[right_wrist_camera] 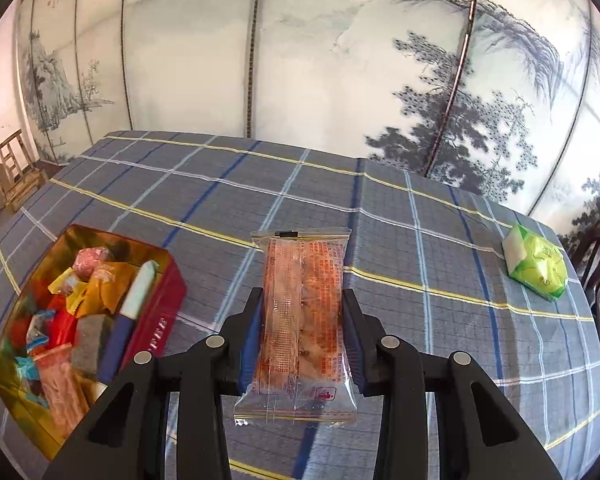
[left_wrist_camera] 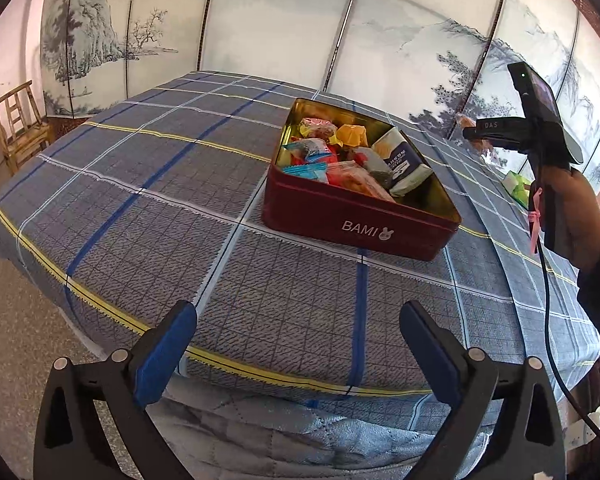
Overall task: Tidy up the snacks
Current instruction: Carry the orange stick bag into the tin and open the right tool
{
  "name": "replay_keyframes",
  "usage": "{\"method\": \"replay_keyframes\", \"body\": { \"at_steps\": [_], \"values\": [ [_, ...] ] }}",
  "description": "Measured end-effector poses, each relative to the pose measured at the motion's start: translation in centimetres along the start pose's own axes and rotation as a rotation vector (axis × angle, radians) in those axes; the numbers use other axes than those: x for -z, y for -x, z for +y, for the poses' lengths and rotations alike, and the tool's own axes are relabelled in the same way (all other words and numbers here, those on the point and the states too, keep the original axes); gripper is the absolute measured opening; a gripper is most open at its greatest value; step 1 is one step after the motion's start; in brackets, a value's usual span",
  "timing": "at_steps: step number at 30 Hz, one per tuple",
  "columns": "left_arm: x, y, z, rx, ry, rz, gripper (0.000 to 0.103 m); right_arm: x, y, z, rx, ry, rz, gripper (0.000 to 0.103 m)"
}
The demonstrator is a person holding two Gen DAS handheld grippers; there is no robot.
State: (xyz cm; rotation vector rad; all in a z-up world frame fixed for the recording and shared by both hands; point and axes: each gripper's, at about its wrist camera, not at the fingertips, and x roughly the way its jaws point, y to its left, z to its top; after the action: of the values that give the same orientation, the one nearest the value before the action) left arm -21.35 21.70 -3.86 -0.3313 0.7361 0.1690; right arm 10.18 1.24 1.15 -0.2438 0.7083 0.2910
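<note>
A dark red tin (left_wrist_camera: 340, 208) marked BAMI stands open on the checked tablecloth, filled with several wrapped snacks; it shows at the lower left in the right wrist view (right_wrist_camera: 160, 320). My left gripper (left_wrist_camera: 298, 316) hangs open and empty over the table's near edge, in front of the tin. My right gripper (right_wrist_camera: 302, 294) is shut on a clear packet with orange print (right_wrist_camera: 300, 320), held above the cloth to the right of the tin. A green and white snack packet (right_wrist_camera: 536, 260) lies alone at the far right of the table, also seen in the left wrist view (left_wrist_camera: 516, 186).
A person's hand (left_wrist_camera: 576, 208) holds the right gripper's handle, with a black cable hanging from it. A wooden chair (left_wrist_camera: 18, 128) stands beyond the table's left end. A painted folding screen (right_wrist_camera: 300, 60) closes off the far side.
</note>
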Motion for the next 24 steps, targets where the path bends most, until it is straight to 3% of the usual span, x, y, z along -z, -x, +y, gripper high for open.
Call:
{"method": "replay_keyframes", "body": {
  "at_steps": [5, 11, 15, 20, 24],
  "values": [
    [0.5, -0.2, 1.2, 0.015, 0.021, 0.009, 0.102, -0.7, 0.4, 4.2, -0.03, 0.05, -0.014, 0.038],
    [1.1, -0.4, 3.0, -0.079, 0.058, 0.004, 0.102, -1.0, 0.9, 8.2, -0.059, 0.087, -0.015, 0.038],
    [1.4, -0.9, 3.4, -0.175, 0.027, 0.031, 0.102, -0.8, 1.1, 10.4, -0.083, 0.098, -0.004, 0.038],
    [2.1, -1.1, 3.8, -0.186, -0.005, 0.057, 0.102, -0.1, 1.3, 12.6, -0.089, 0.109, 0.011, 0.038],
    [2.6, -0.6, 4.0, -0.185, -0.013, 0.03, 0.102, 0.2, 1.3, 14.1, -0.08, 0.122, 0.027, 0.038]
  ]
}}
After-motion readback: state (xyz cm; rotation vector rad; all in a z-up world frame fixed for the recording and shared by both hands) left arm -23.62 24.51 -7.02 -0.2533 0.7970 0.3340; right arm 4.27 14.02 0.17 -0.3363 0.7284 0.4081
